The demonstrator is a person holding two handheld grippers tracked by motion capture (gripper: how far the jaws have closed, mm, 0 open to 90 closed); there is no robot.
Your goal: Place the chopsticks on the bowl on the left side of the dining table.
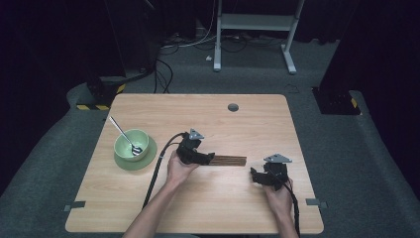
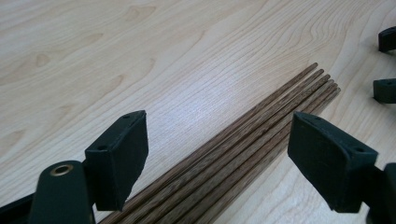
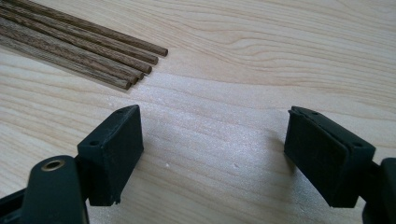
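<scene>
Several dark wooden sticks lie side by side in a bundle on the table, near its middle. My left gripper stands open right over their left end; in the left gripper view the sticks run between its jaws without touching them. My right gripper is open too, low on the wood just right of the sticks' tips, with nothing between its jaws. The right gripper's fingertips show at the edge of the left gripper view.
A green bowl on a green saucer stands at the table's left, with a metal spoon leaning in it. A round cable hole sits near the far edge. Bare wood stretches along the front and right.
</scene>
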